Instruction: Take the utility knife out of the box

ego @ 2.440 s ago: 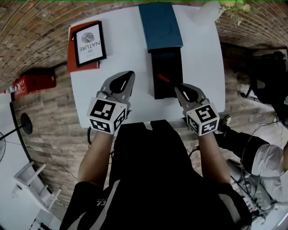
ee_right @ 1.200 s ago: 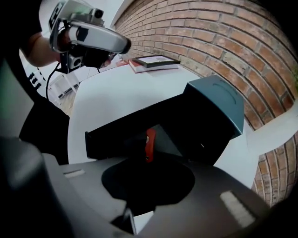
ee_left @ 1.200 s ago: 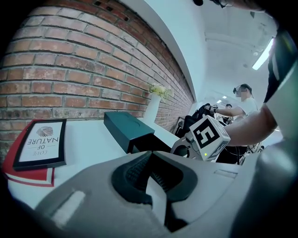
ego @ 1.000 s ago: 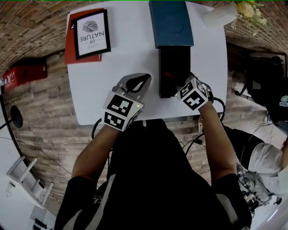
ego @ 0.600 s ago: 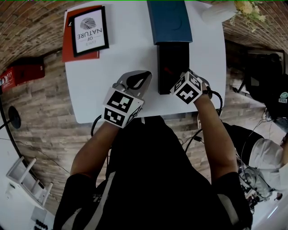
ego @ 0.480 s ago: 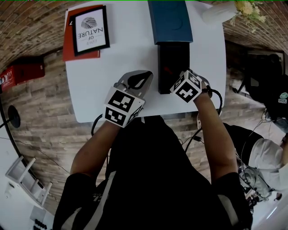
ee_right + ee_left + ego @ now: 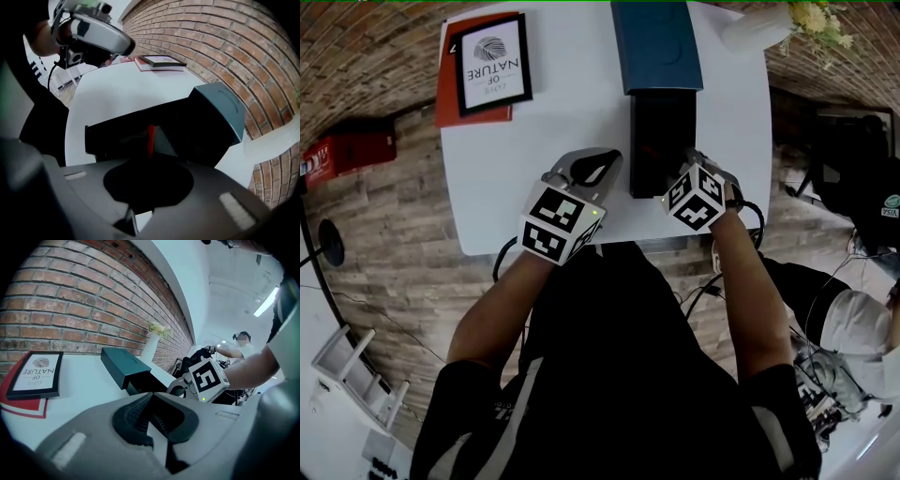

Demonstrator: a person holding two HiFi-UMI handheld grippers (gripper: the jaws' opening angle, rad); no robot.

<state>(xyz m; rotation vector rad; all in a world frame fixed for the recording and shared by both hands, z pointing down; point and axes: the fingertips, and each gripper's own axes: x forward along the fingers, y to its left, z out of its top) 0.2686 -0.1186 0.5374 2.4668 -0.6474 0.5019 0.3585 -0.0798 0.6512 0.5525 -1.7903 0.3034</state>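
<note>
Utility knife (image 7: 150,138): red, on edge inside the open black box (image 7: 636,141).
Right gripper (image 7: 688,161): at the box's 5 o'clock corner, jaws clenched on the knife.
Left gripper (image 7: 602,167): at the box's 8 o'clock, jaws clenched, empty, above the white table (image 7: 534,150).

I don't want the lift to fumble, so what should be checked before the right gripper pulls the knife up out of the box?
1. Black tray slid out of the teal sleeve, open on top: ok.
2. Utility knife in sight: ok, its red part shows in the tray just ahead of the right gripper.
3. Right gripper's hold on the knife: cannot tell; its jaws are dark against the dark tray.
4. Left gripper out of the way: ok, shut and empty, over the table left of the tray.
</note>
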